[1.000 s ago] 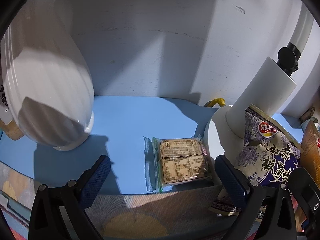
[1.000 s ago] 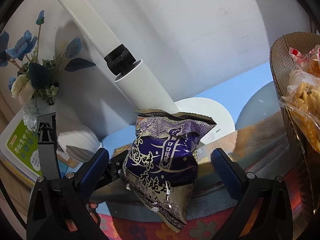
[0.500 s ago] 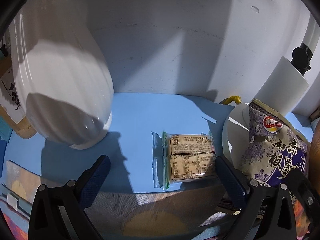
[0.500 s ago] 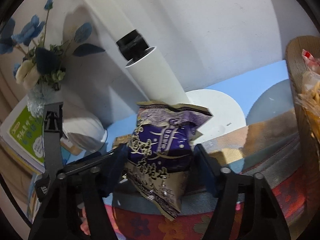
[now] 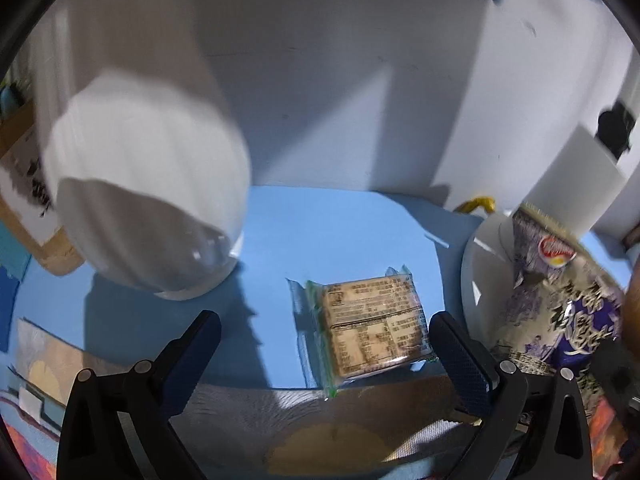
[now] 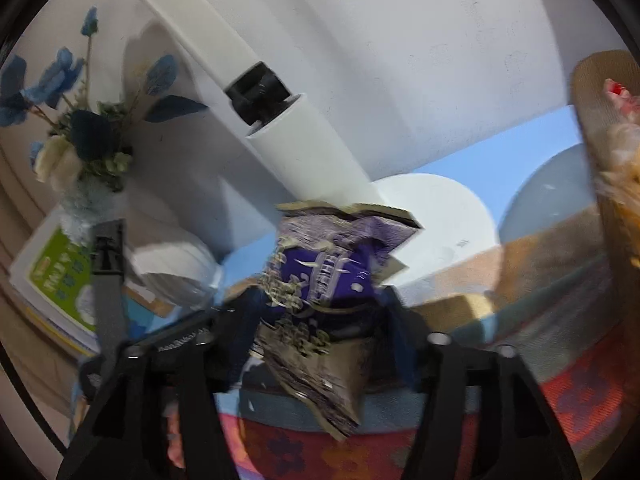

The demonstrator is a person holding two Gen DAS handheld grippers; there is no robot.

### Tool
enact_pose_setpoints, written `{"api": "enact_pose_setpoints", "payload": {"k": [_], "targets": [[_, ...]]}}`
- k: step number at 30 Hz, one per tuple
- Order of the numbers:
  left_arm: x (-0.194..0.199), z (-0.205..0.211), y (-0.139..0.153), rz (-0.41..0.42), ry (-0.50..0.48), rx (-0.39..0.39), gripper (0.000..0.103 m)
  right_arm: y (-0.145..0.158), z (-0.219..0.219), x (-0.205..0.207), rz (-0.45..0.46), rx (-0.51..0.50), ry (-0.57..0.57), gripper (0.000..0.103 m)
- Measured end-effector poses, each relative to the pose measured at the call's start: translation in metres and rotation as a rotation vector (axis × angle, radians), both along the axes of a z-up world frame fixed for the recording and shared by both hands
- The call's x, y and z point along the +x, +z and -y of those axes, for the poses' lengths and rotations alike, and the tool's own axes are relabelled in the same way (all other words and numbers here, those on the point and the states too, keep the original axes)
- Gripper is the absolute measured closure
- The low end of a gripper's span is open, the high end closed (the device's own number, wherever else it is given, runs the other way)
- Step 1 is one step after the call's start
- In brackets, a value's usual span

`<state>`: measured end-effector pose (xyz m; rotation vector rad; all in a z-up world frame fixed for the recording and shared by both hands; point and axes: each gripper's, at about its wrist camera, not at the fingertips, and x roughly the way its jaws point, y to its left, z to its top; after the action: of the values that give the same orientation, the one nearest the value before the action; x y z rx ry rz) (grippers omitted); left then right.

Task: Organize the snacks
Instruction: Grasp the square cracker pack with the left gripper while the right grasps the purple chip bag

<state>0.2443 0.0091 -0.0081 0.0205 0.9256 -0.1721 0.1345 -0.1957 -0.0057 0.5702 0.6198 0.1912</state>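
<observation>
Lying flat on the blue worktop [image 5: 352, 236], the clear-wrapped biscuit pack [image 5: 370, 330] sits just ahead of the wide, empty left tongs [image 5: 325, 354], hard by their right-hand finger, long axis running away from them. The right tongs [image 6: 316, 320], jaws opening, flank the upright purple chip bag [image 6: 324, 300].

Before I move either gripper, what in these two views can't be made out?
- Right wrist view: motion blur hides whether the right gripper pads, opening, still press the purple snack bag.
- Right wrist view: basket contents cut off by the frame edge.
- Left wrist view: flat snack packet label too small to read.
</observation>
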Motion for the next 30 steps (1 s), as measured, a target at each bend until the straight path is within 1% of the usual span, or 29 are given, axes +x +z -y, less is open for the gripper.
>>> {"api": "enact_pose_setpoints", "payload": {"k": [2,3,4,6,9,12,18,24,26,28,29,30], "targets": [[0.002,0.011,0.0,-0.007,-0.005,0.055,0.0,0.002,-0.004,0.003,0.004,-0.018,0.009,0.026],[0.001,0.014,0.0,-0.005,-0.007,0.064,0.0,0.003,-0.006,0.003,0.002,-0.034,0.007,0.026],[0.0,0.014,0.0,-0.007,-0.006,0.057,0.0,0.003,-0.007,0.004,0.0,-0.046,0.007,0.026],[-0.001,0.016,0.0,-0.007,-0.002,0.062,0.0,0.003,-0.007,0.004,0.003,-0.036,0.009,0.025],[-0.002,0.016,-0.001,-0.006,-0.001,0.06,0.0,0.002,-0.006,0.006,0.014,-0.011,0.022,0.019],[0.002,0.019,-0.002,-0.006,-0.001,0.06,0.0,0.002,-0.01,0.008,0.015,-0.027,0.03,0.015],[-0.001,0.017,-0.001,-0.006,-0.004,0.06,0.0,0.002,-0.013,0.01,0.016,-0.025,0.032,0.015],[-0.001,0.017,-0.001,-0.006,-0.006,0.06,0.0,0.005,-0.02,0.013,-0.004,-0.073,0.036,0.018],[-0.001,0.017,-0.001,-0.006,-0.006,0.06,0.0,0.005,-0.02,0.013,-0.008,-0.079,0.03,0.025],[-0.002,0.018,-0.001,-0.006,-0.004,0.06,0.0,0.004,-0.019,0.014,-0.018,-0.082,0.016,0.041],[0.0,0.011,-0.007,-0.006,-0.003,0.059,0.0,0.003,-0.018,0.014,-0.022,-0.079,0.008,0.045],[-0.001,0.01,-0.007,-0.006,0.007,0.058,0.0,0.002,-0.017,0.014,-0.026,-0.075,0.006,0.051]]}}
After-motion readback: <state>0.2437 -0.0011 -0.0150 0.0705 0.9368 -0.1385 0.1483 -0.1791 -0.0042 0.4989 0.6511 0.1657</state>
